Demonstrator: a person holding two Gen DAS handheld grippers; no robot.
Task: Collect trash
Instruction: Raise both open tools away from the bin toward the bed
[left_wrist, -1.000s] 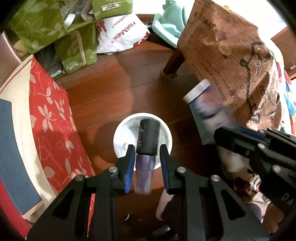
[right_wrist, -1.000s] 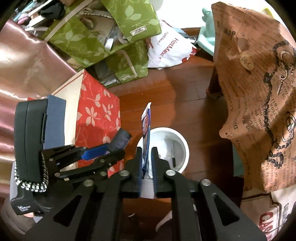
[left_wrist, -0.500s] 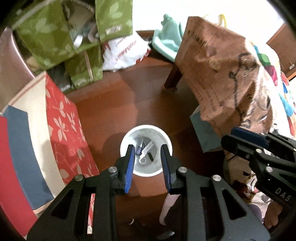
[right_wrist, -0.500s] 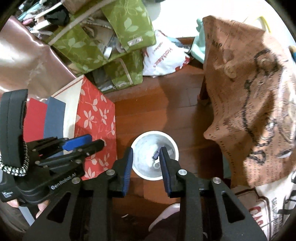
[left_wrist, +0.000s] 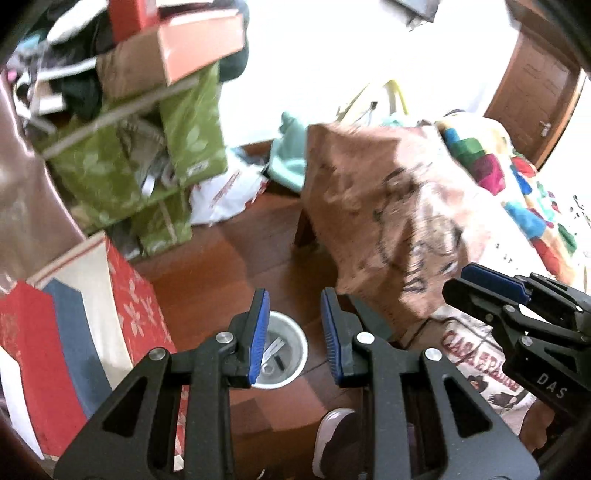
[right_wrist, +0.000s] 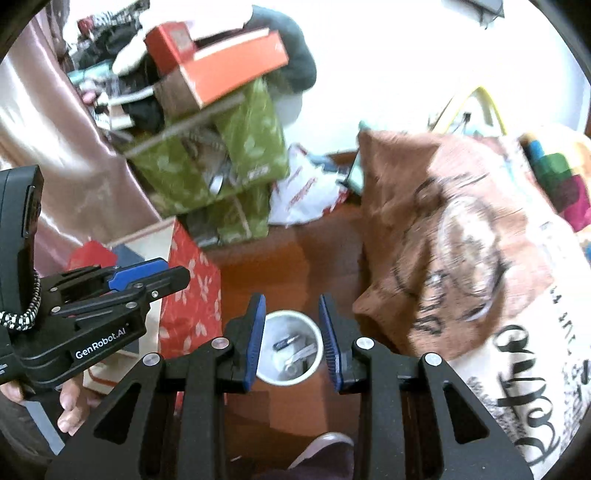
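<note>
A small white trash bin (left_wrist: 297, 350) stands on the wooden floor far below both grippers; it also shows in the right wrist view (right_wrist: 277, 321). Several pieces of trash (right_wrist: 291, 350) lie inside it, among them a dark tube and pale scraps. My left gripper (left_wrist: 291, 332) is open and empty, high above the bin. My right gripper (right_wrist: 291, 332) is open and empty, also high above the bin. The right gripper shows at the right of the left wrist view (left_wrist: 491, 291), and the left gripper at the left of the right wrist view (right_wrist: 147, 277).
A table under a brown printed cloth (left_wrist: 388, 221) stands right of the bin. A red floral bag (left_wrist: 136, 295) stands left of it. Green bags (left_wrist: 147, 166) and orange boxes (right_wrist: 229, 70) are stacked behind. A shoe (left_wrist: 332, 432) is below the bin.
One second ago the left gripper held a dark tube and the right a flat packet over the bin. Both opened, the items dropped in, and both grippers have risen.
</note>
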